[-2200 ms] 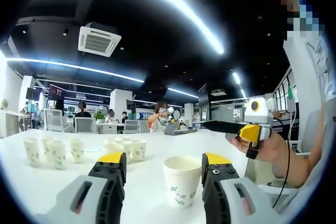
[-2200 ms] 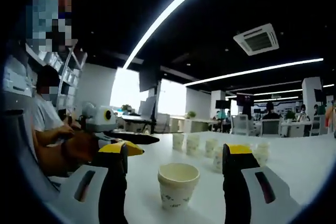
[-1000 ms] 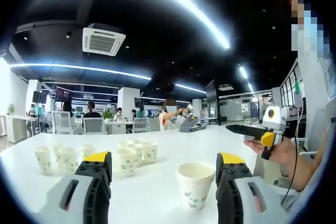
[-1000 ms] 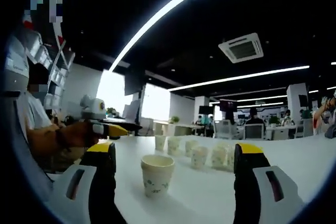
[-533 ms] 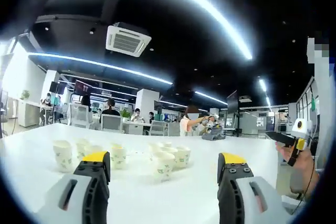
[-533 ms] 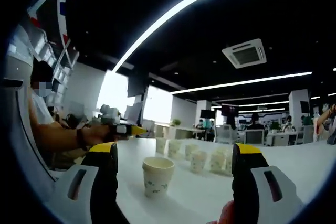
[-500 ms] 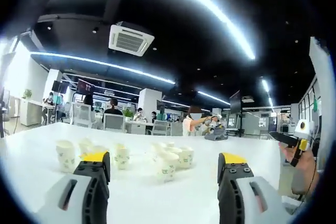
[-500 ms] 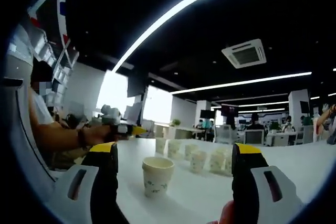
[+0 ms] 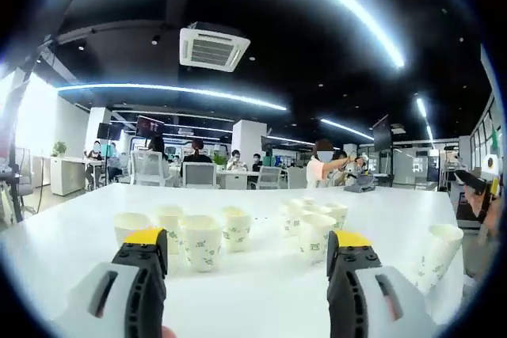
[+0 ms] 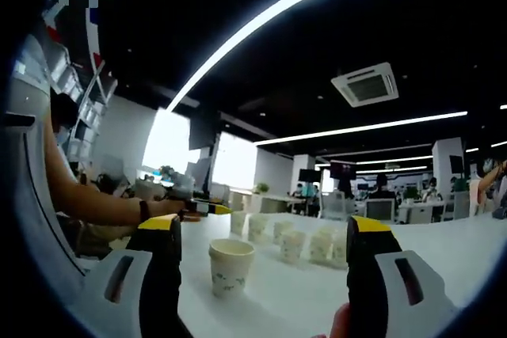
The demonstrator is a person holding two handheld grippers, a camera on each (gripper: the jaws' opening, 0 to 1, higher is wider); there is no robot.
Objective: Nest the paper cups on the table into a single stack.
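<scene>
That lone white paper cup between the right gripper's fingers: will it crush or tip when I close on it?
The lone white paper cup looks thin-walled and apparently empty, so it will probably dent under firm squeezing. It stands upright on the white table, narrower at its base, so a sideways nudge would likely tip or slide it.

grey tool (image 9: 247, 263) bodies, black jaws, yellow tips

Hidden or unclear items:
- Paper cup (image 9: 439, 255), right edge of the table (image 9: 71, 235), left gripper view: distorted and tilted by the lens, foot cut off behind the left gripper (image 9: 245, 263).
- Far cluster of cups (image 10: 305, 244), right gripper view: blurred, overlapping, count uncertain; the last ones hidden behind the right gripper (image 10: 261, 251).
- Print on the lone cup (image 10: 230, 268): too small to tell.
- Background people (image 9: 194, 150): too small to tell.
</scene>
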